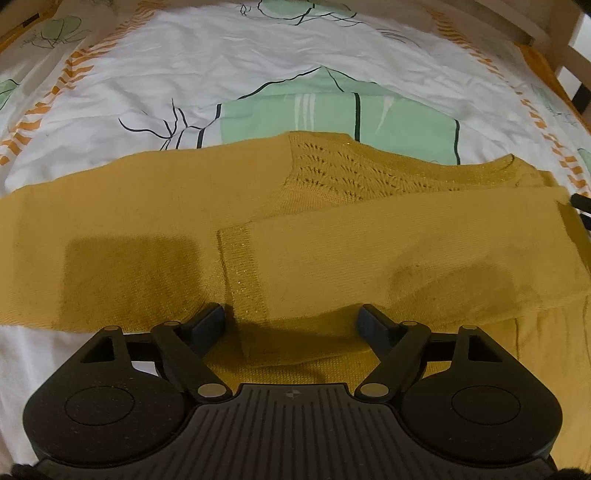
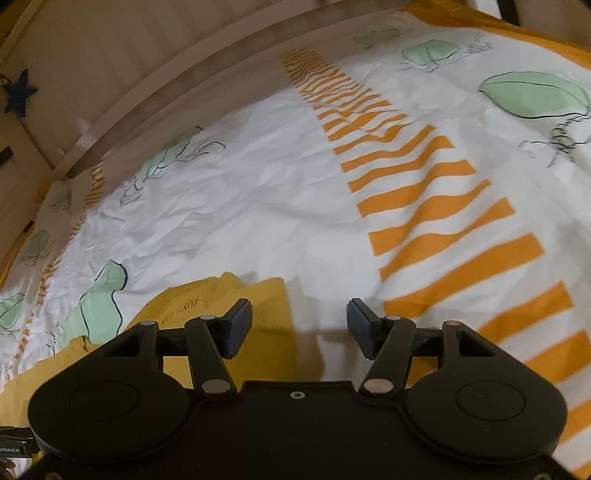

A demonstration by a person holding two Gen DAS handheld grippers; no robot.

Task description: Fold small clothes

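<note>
A mustard-yellow knitted sweater lies flat across the patterned bed sheet, one sleeve folded over its body, the cuff band near the middle. My left gripper hovers just over the sweater's near edge, open, with only fabric lying below the gap. In the right wrist view a corner of the same sweater shows at the lower left. My right gripper stands open above the sweater's edge and the white sheet, nothing between its fingers.
The sheet is white with green shapes and orange striped bands. A wooden bed rail runs along the far side in the right wrist view. A wooden frame stands at the top right of the left wrist view.
</note>
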